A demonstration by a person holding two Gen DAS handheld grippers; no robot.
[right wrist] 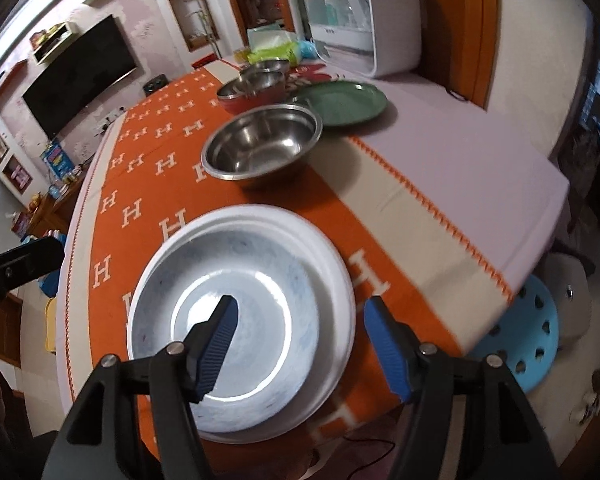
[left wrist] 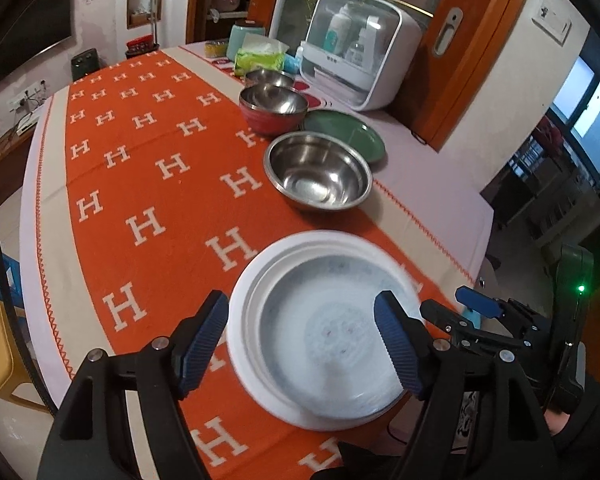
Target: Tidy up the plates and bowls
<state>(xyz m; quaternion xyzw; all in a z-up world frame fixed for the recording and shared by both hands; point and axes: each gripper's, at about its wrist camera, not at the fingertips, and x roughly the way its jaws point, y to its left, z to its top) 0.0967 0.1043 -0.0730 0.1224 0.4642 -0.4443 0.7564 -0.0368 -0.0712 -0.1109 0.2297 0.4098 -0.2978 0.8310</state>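
Observation:
A pale blue plate (left wrist: pixel 324 320) (right wrist: pixel 260 264) lies inside a larger white plate (left wrist: pixel 252 280) (right wrist: pixel 324 240) near the front edge of the orange H-patterned cloth. My left gripper (left wrist: pixel 300 300) hangs open over the stack's left rim, pads clear of it. My right gripper (right wrist: pixel 302 304) hangs open over the right rim, touching nothing, and also shows in the left wrist view (left wrist: pixel 480 304). Behind the stack stand a steel bowl (left wrist: pixel 318 172) (right wrist: pixel 260 144), a green plate (left wrist: pixel 348 132) (right wrist: pixel 340 100), a red bowl with a steel inside (left wrist: pixel 272 108) (right wrist: pixel 256 88) and another steel bowl (left wrist: pixel 268 77) (right wrist: pixel 268 65).
A white countertop cabinet with bottles (left wrist: pixel 356 48) and a green tissue pack (left wrist: pixel 260 56) stand at the table's far end. The table's right edge drops off beside a light blue stool (right wrist: pixel 520 340). An orange door frame (left wrist: pixel 460 60) rises at the back right.

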